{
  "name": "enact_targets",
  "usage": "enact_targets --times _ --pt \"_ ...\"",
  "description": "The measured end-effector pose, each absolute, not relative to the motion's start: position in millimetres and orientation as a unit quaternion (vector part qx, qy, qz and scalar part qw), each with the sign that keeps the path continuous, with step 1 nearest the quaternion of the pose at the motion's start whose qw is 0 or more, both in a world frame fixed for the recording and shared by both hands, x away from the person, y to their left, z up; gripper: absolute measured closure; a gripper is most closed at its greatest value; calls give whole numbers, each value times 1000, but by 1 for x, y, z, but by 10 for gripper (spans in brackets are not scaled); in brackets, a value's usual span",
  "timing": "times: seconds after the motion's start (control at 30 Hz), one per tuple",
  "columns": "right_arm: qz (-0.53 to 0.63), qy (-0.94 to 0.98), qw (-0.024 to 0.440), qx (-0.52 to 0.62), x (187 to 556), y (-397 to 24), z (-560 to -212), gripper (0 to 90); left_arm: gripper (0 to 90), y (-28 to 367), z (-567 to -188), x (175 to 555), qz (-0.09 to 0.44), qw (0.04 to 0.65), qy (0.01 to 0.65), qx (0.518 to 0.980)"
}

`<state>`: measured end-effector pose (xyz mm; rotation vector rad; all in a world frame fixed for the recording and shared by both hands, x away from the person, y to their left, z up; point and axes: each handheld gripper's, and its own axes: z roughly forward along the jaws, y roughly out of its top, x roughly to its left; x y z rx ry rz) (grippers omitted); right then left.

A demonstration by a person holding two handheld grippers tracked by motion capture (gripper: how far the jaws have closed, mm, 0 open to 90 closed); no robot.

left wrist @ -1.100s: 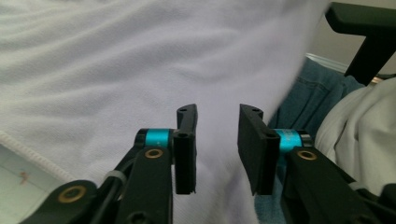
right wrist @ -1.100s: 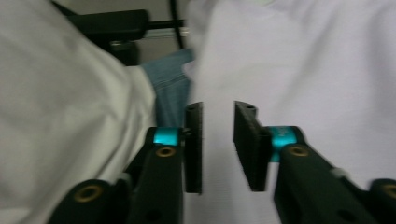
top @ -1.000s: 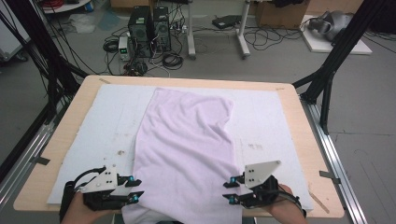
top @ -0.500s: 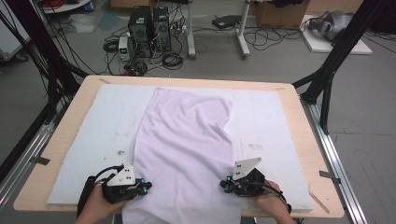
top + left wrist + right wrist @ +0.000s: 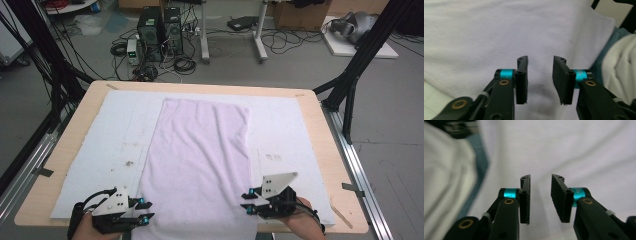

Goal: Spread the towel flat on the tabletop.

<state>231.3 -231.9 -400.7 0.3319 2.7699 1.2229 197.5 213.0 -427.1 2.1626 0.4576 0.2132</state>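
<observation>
At the table's near edge the left gripper (image 5: 142, 216) sits at the left side of the pale lilac towel (image 5: 202, 165), jaws just reopened, spread, pinching nothing. The towel lies flat down the middle, overhanging that edge. The right gripper (image 5: 248, 204), at its right side, is likewise parted and empty.
</observation>
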Motion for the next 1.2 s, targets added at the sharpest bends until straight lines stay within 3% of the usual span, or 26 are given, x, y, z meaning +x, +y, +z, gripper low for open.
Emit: enact_targets --times 0.17,0.23,0.3,0.37,0.6,0.63,0.67,0.77,0.83,1.2 --pt "366 916 72 145 256 -230 -419 663 602 207 -444 217 94 411 189 887" --pt "358 917 74 160 262 -230 -428 687 672 209 -447 219 91 421 187 883" --pt "345 922 69 162 265 -229 -436 762 856 210 -448 218 91 422 183 883" --pt "356 919 58 162 266 -231 -437 874 874 210 -447 216 94 424 183 882" --pt "370 917 47 140 255 -243 -419 881 882 219 -440 197 76 439 181 877" --pt "375 915 41 141 253 -246 -415 871 880 220 -439 193 74 438 178 878" --pt "383 912 30 143 252 -249 -412 786 869 221 -438 192 75 438 180 878" --pt "387 909 34 152 253 -252 -410 692 675 223 -437 196 81 440 193 873" --pt "389 905 40 171 258 -253 -413 690 630 222 -437 202 88 440 201 871" --pt "395 902 34 169 264 -233 -433 666 626 212 -439 228 92 448 220 862"
